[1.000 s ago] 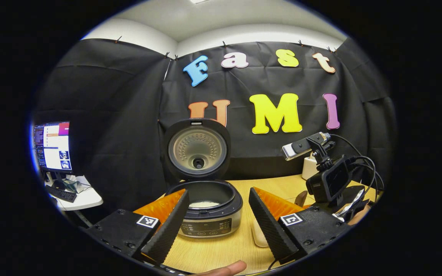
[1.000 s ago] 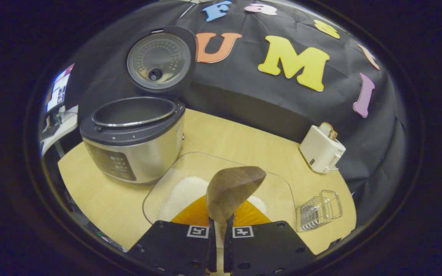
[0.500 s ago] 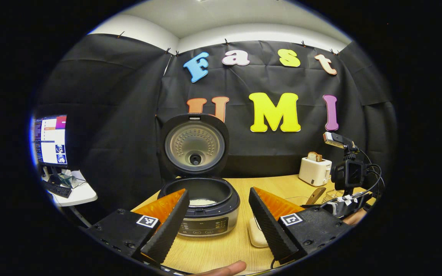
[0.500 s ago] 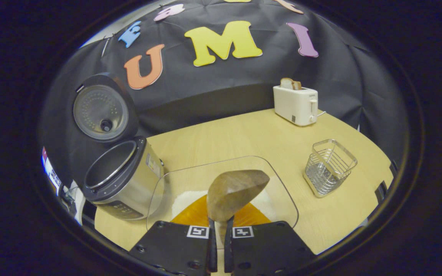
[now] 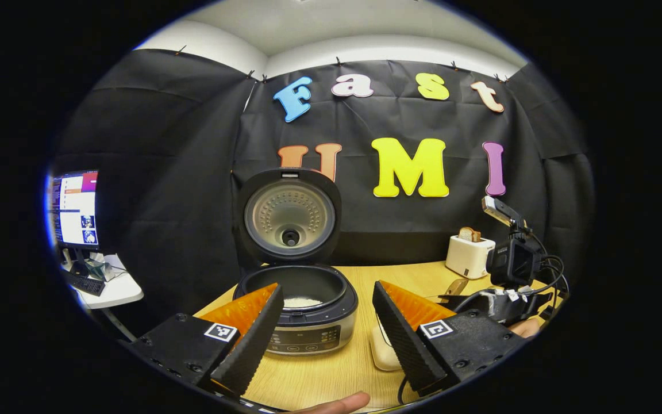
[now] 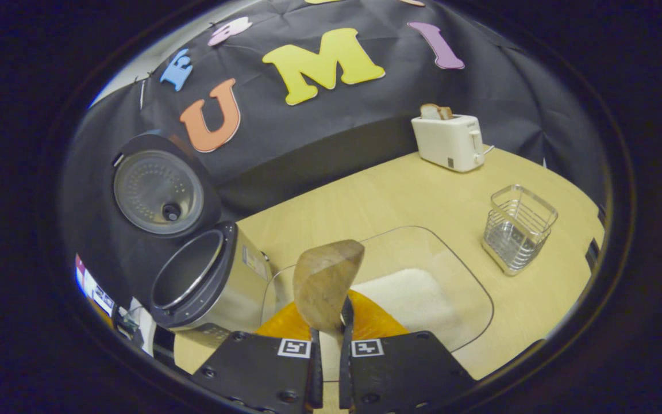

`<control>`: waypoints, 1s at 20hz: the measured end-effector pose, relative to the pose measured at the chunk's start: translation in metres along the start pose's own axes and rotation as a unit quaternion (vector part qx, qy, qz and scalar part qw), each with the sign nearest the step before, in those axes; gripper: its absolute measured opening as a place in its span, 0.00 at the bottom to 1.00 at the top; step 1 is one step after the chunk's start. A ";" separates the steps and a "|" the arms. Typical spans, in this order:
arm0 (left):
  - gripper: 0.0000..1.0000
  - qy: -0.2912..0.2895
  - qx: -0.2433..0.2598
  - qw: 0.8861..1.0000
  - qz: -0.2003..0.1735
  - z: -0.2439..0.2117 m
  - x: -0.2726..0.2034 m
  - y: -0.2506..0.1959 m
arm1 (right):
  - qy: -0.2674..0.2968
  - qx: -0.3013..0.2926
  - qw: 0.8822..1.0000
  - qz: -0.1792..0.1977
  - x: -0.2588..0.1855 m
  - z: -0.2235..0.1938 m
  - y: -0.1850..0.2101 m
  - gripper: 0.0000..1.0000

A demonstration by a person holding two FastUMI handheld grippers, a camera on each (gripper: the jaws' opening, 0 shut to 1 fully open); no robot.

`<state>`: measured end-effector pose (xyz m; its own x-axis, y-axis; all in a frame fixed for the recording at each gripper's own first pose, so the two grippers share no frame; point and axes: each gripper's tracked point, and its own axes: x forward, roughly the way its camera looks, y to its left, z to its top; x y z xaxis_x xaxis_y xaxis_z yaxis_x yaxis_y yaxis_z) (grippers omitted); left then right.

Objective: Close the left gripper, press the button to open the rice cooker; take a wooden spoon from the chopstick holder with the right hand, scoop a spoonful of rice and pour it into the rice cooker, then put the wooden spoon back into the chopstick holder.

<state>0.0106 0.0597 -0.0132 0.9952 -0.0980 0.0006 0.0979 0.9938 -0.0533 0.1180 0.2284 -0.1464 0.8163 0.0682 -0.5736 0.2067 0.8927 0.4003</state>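
Rice cooker (image 5: 299,310) open on the desk (image 6: 423,195), rice already in the pot. Right gripper (image 6: 328,345), fingers nearly together, clamps the wooden spoon (image 6: 325,282) above the glass rice dish (image 6: 463,293). Left gripper (image 5: 325,328) wide open, empty.

Risk: chopstick holder (image 6: 516,227) is light wire; an off-angle insertion may tip it.

Spoon handle hidden between the fingers.

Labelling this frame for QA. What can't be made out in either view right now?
- Wooden spoon: right gripper view; the handle is hidden between the right gripper fingers.
- Silver rice cooker pot: right gripper view; contents hidden by the side-on angle.
- Clear glass rice tray: left gripper view; mostly behind a finger of the left gripper.
- Cooker panel buttons: left gripper view; too small to read.
- Wire chopstick holder: right gripper view; bottom too small to make out.
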 end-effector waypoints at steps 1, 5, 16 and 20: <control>0.99 0.000 -0.002 1.000 0.000 0.000 0.000 0.001 | 0.013 0.016 1.000 0.006 0.000 -0.002 0.000 0.09; 0.99 0.002 -0.005 1.000 -0.003 -0.001 0.002 -0.001 | 0.070 0.109 0.990 0.049 0.006 -0.013 -0.003 0.05; 0.99 0.013 -0.013 1.000 0.006 -0.009 0.007 0.006 | 0.093 0.156 0.980 0.087 0.021 0.007 -0.031 0.05; 0.96 0.016 -0.013 1.000 0.000 -0.011 0.009 0.000 | 0.079 0.145 0.982 0.086 0.036 0.024 -0.046 0.06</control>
<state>0.0197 0.0582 -0.0240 0.9945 -0.0996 -0.0311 0.0969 0.9921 -0.0790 0.1503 0.1795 -0.1682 0.7629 0.2959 -0.5748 0.2376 0.6985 0.6750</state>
